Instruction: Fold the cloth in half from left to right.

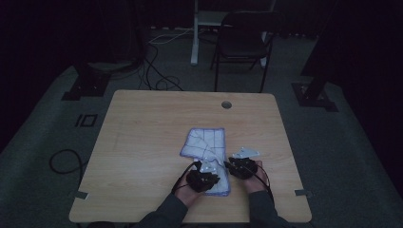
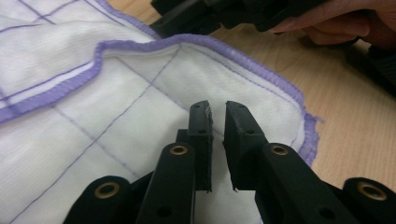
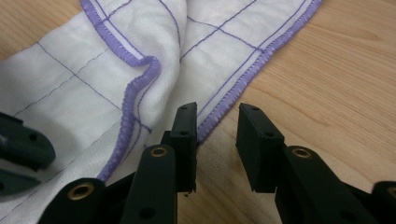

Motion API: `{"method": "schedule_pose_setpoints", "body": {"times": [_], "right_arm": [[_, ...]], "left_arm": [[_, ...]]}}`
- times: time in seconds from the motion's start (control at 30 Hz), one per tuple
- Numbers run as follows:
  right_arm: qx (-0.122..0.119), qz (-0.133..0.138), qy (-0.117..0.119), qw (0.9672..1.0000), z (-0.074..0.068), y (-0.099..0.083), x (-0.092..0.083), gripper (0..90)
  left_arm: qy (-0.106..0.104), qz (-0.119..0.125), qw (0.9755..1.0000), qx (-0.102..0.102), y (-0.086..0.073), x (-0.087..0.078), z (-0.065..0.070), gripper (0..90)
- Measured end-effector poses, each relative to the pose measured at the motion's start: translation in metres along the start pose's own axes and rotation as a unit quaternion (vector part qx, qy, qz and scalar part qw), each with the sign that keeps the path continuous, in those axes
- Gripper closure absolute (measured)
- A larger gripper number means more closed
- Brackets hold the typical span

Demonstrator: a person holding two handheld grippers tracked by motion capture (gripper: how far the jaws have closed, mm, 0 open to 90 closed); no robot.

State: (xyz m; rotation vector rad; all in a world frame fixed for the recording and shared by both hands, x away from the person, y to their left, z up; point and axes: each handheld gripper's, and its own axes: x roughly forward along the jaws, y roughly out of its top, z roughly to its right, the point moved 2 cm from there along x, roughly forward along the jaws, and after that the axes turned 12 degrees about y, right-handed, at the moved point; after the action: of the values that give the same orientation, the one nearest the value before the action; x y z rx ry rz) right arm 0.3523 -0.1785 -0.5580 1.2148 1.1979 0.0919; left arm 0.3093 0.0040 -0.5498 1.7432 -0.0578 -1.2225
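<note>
1. White cloth (image 1: 205, 149) with purple edges and thin purple lines lies on your wooden table (image 1: 142, 142), near the front edge and a bit to the right of the middle.
2. Your left gripper (image 2: 217, 109) hangs over the cloth's near end. Its jaws have only a thin gap, and nothing sits in that gap (the cloth lies under them).
3. Your right gripper (image 3: 217, 116) is at the cloth's right edge. Its jaws stand apart with bare wood between them, and one jaw is right at the purple hem (image 3: 233, 91).
4. Both hands are close together, just beside each other.
</note>
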Motion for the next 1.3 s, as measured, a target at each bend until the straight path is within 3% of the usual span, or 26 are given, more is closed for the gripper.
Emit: {"method": "schedule_pose_setpoints", "body": {"times": [0.2, 0.37, 0.6, 1.07, 1.3], "right_arm": [[-0.002, 0.0, -0.009, 1.0, -0.001, 0.001, -0.002, 68.1], [0.0, 0.024, -0.011, 0.9996, -0.003, 0.005, -0.009, 67.9], [-0.012, 0.057, 0.009, 0.9983, -0.015, 0.02, -0.013, 68.1], [-0.06, 0.057, 0.042, 0.9957, -0.039, 0.055, 0.008, 66.4], [-0.082, 0.041, 0.061, 0.9939, -0.048, 0.076, 0.027, 64.4]], "left_arm": [[0.016, 0.013, 0.9996, -0.017, -0.008, -0.01, -0.01, 76.3], [0.032, 0.014, 0.9992, -0.022, -0.017, -0.019, -0.019, 74.5], [0.038, 0.014, 0.9987, -0.032, -0.027, -0.03, -0.025, 73.8], [0.039, 0.022, 0.9985, -0.031, -0.044, -0.037, -0.028, 67.1], [0.038, 0.029, 0.9986, -0.024, -0.047, -0.035, -0.028, 66.1]]}}
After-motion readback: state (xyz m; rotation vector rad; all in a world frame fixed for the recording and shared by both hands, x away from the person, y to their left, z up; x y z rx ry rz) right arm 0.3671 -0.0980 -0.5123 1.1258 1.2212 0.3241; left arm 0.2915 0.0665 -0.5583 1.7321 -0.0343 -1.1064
